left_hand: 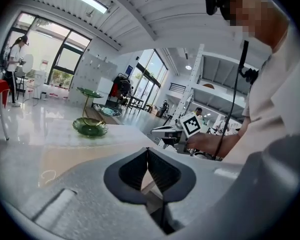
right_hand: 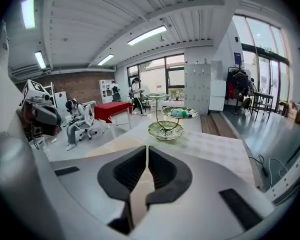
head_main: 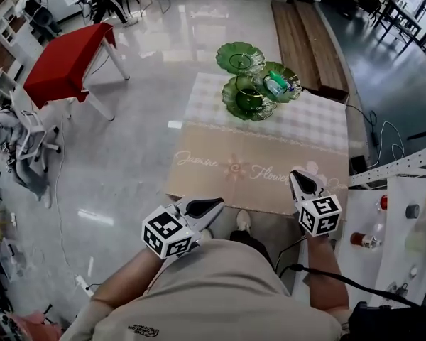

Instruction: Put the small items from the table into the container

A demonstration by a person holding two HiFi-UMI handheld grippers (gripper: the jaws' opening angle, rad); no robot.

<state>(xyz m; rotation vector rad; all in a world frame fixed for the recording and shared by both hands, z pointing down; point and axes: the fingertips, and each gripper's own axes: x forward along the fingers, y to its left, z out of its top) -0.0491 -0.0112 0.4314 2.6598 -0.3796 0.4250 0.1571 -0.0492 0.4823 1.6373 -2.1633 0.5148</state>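
Observation:
A green glass tiered dish stand [head_main: 248, 96] stands at the far end of the table [head_main: 270, 148], which wears a beige and checked cloth. Small teal and white items [head_main: 275, 85] lie in its right-hand dish, also seen in the right gripper view as items [right_hand: 185, 113]. No loose items show on the cloth. My left gripper [head_main: 217, 204] hovers at the table's near edge, jaws shut and empty [left_hand: 148, 151]. My right gripper [head_main: 295, 175] is over the near right corner, jaws together with nothing between them [right_hand: 147, 149]. Both are far from the stand [left_hand: 90, 127].
A red table [head_main: 64, 62] stands at the far left, with an office chair [head_main: 21, 141] beside it. A wooden bench [head_main: 305, 34] lies behind the table. A white shelf [head_main: 412, 219] with small objects is close on the right, and cables trail on the floor.

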